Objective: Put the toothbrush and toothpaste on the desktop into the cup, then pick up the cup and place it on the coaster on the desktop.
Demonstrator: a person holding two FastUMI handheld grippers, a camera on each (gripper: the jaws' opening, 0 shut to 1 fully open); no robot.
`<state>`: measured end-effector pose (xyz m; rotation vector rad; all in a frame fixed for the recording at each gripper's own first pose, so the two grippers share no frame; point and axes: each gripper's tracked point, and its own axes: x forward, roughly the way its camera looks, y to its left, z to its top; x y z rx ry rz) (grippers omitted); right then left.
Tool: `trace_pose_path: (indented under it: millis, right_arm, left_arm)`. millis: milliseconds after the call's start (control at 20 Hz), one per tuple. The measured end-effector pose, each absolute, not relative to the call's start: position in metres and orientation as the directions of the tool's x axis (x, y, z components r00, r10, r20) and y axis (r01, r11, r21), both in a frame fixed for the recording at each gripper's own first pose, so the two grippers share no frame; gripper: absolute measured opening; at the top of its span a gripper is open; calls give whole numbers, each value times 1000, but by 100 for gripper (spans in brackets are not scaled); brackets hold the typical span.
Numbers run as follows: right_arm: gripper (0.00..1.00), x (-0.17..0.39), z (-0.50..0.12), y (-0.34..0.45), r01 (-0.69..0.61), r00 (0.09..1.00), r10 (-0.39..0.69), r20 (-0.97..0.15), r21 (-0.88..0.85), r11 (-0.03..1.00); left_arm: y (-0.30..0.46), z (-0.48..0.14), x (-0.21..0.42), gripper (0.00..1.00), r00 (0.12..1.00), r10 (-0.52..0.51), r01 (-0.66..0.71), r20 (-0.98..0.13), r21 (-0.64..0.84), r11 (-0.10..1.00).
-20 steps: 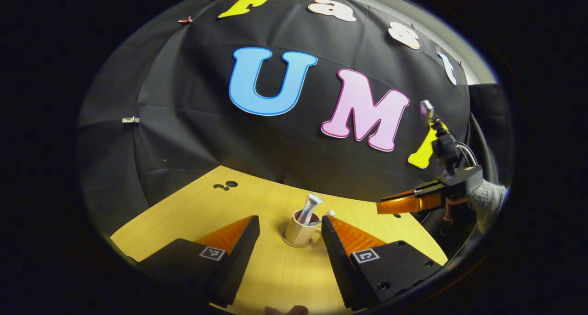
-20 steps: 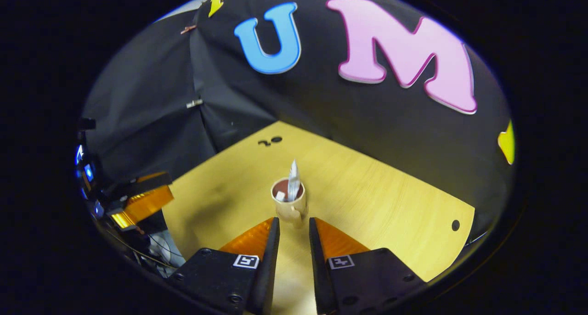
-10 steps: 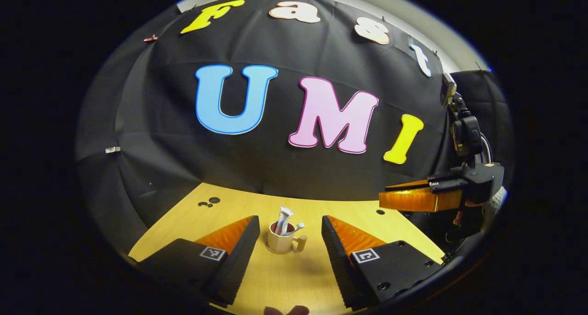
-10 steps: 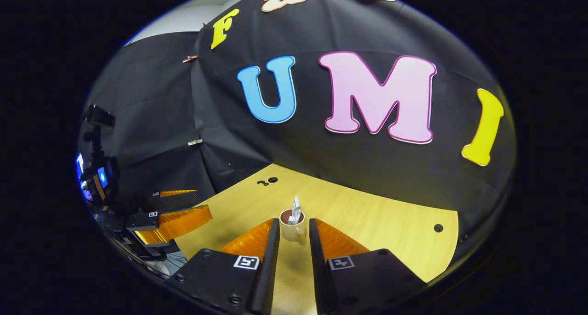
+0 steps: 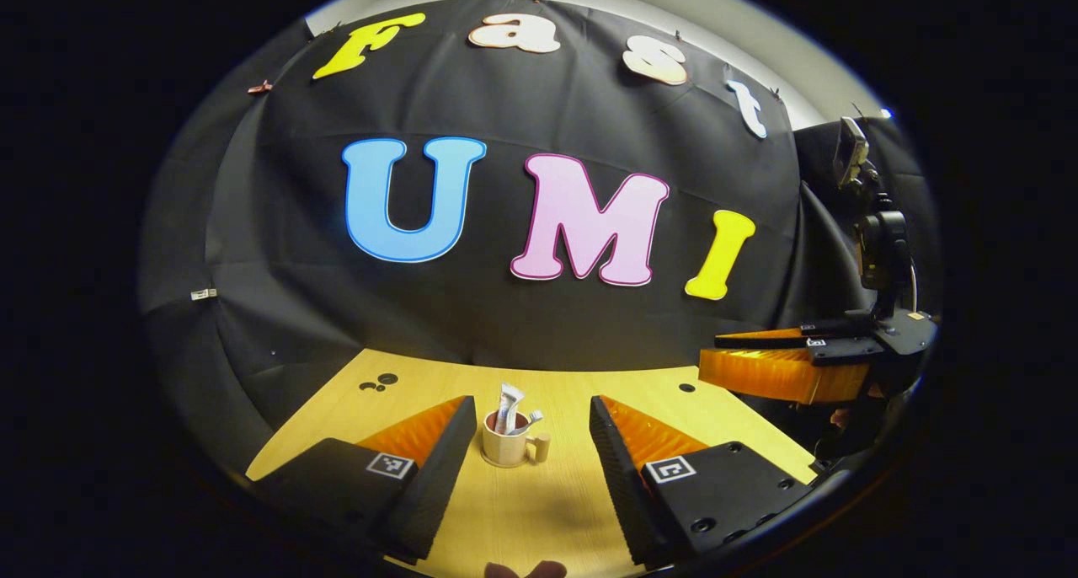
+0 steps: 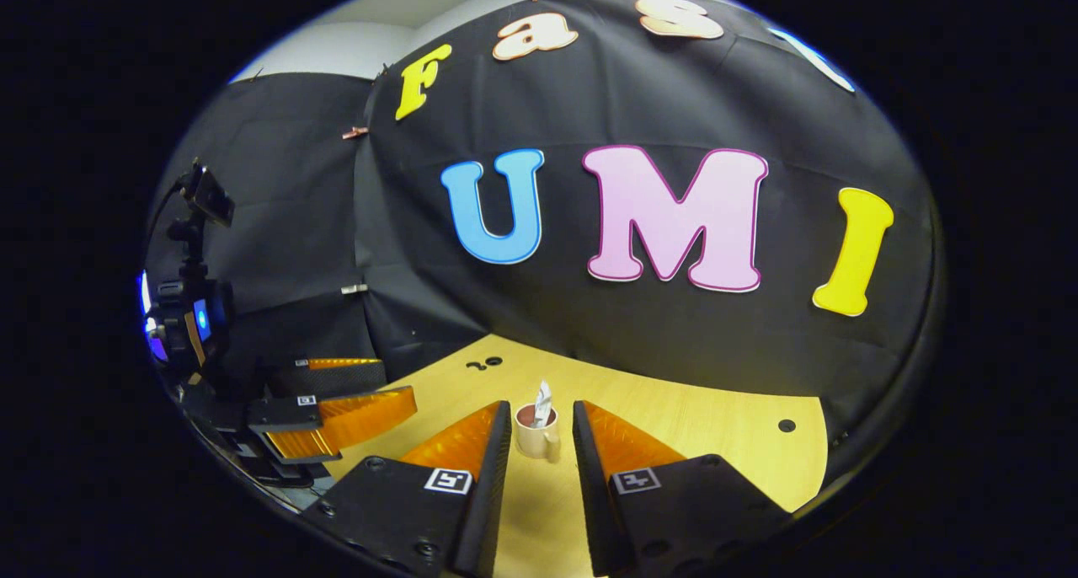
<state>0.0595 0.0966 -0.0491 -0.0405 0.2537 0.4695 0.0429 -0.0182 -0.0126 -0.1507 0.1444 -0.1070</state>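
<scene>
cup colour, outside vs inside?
Cup is cream outside, reddish-brown inside; clearest in the left gripper view.

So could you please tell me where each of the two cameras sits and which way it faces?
Left gripper view: rides the left tongs, looking across the table at the cup; own open fingers below, right tongs farther off.
Right gripper view: rides the right tongs, facing the cup; left tongs at the side.
Shared: cup, toothpaste, table.

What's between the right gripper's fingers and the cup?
Nothing but bare wooden desktop. In the right gripper view, the cup stands just beyond the right gripper, untouched.
</scene>
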Motion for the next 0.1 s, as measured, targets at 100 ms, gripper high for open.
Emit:
trace_pose_path:
  millis: [100]
  right_arm:
    - [48, 58, -50, 93, -446, 866, 437, -244, 22, 895]
  left_arm:
    - [-20, -11, 41, 85, 983, -123, 102, -133, -151, 983]
